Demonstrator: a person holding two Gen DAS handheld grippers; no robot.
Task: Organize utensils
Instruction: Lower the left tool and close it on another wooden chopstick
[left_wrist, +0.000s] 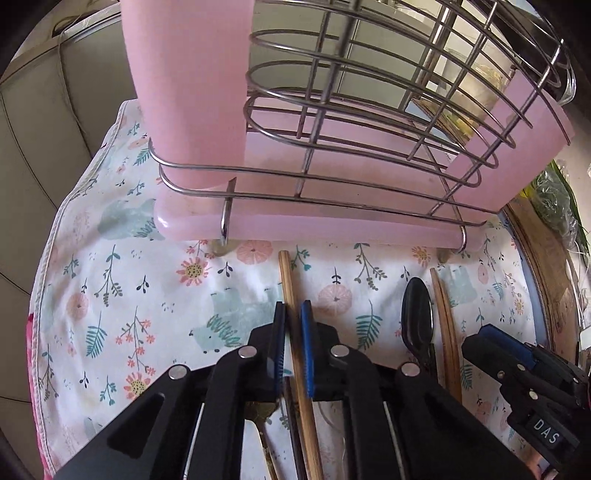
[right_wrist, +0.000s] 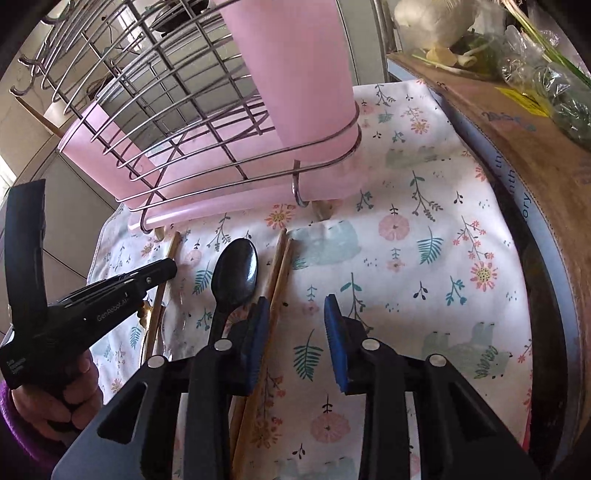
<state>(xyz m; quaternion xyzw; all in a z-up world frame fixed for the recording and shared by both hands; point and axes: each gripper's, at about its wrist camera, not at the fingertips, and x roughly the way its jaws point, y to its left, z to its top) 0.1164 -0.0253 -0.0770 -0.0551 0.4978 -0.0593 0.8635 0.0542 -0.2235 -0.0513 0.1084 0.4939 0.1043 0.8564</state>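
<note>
A single wooden chopstick (left_wrist: 288, 273) lies on the floral cloth (left_wrist: 147, 295) and runs between the blue pads of my left gripper (left_wrist: 293, 332), which is shut on it. To its right lie a black spoon (left_wrist: 417, 314) and a pair of chopsticks (left_wrist: 445, 325). In the right wrist view my right gripper (right_wrist: 295, 332) hovers open over the cloth. The chopstick pair (right_wrist: 280, 266) passes just by its left pad (right_wrist: 258, 339), and the black spoon (right_wrist: 236, 273) lies further left. Behind stands a wire utensil rack (left_wrist: 369, 110) with a pink cup (left_wrist: 184, 92).
The rack sits in a pink drip tray (left_wrist: 332, 229) at the cloth's far edge. A cardboard box (right_wrist: 517, 140) with bagged greens (right_wrist: 561, 99) borders the right side. A hand in a purple sleeve (right_wrist: 55, 398) holds the left gripper (right_wrist: 162, 271).
</note>
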